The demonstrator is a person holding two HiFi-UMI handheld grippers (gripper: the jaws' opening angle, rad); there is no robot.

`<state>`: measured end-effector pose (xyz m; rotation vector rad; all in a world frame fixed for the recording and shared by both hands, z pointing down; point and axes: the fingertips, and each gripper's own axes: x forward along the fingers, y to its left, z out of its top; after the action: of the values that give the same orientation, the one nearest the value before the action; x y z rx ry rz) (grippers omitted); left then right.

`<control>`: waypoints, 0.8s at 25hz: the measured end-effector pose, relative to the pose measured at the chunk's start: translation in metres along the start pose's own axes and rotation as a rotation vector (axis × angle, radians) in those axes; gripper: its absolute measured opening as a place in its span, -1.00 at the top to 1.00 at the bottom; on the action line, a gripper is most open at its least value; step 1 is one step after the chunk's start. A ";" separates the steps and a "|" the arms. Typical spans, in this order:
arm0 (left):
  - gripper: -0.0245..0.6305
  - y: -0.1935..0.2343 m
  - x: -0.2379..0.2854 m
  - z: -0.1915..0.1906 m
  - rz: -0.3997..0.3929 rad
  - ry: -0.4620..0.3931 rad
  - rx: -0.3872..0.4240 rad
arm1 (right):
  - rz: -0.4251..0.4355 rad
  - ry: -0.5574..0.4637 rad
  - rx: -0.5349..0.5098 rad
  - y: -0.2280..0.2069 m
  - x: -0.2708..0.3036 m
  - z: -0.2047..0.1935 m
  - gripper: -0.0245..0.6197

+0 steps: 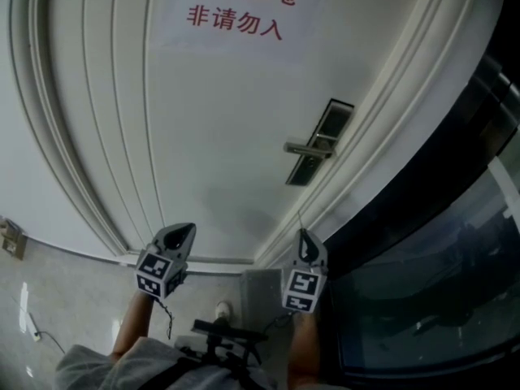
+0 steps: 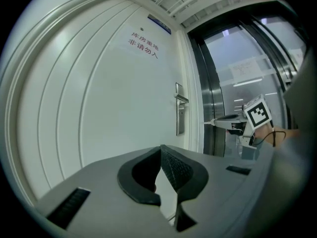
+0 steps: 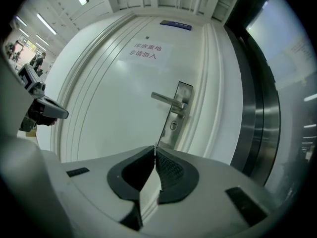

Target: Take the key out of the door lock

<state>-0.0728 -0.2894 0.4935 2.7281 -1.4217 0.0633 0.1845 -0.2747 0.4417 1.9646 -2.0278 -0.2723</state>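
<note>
- Both jaws of the left gripper (image 2: pixel 161 150) are pressed together at the tips, with nothing between them.
- Clenched as well, the right gripper (image 3: pixel 155 150) pinches a thin pale strip that looks like the key (image 3: pixel 163 130) seen edge-on. The strip stands out past the jaw tips and points toward the lock.
- In the head view both grippers hang low in front of the white door (image 1: pixel 219 136), well apart from it, so the key is clear of the lock plate (image 3: pixel 181 90).
- On that plate a small round keyhole (image 3: pixel 173 125) sits below the lever handle (image 3: pixel 168 100), which lies level and reaches toward the middle of the door.
- High on the door is a notice (image 1: pixel 240 6) with red characters.
- Right of the door runs a dark metal frame (image 1: pixel 422 185) with glass beyond it.
</note>
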 end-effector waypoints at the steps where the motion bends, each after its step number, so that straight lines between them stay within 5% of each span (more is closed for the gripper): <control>1: 0.91 -0.001 -0.001 0.000 0.001 -0.001 0.006 | 0.002 0.000 0.015 0.002 -0.004 -0.001 0.86; 20: 0.91 -0.009 -0.005 0.000 0.004 -0.003 0.018 | 0.071 -0.038 0.208 0.023 -0.031 -0.021 0.86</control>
<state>-0.0680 -0.2802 0.4929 2.7408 -1.4338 0.0727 0.1707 -0.2412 0.4667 2.0134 -2.2246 -0.0861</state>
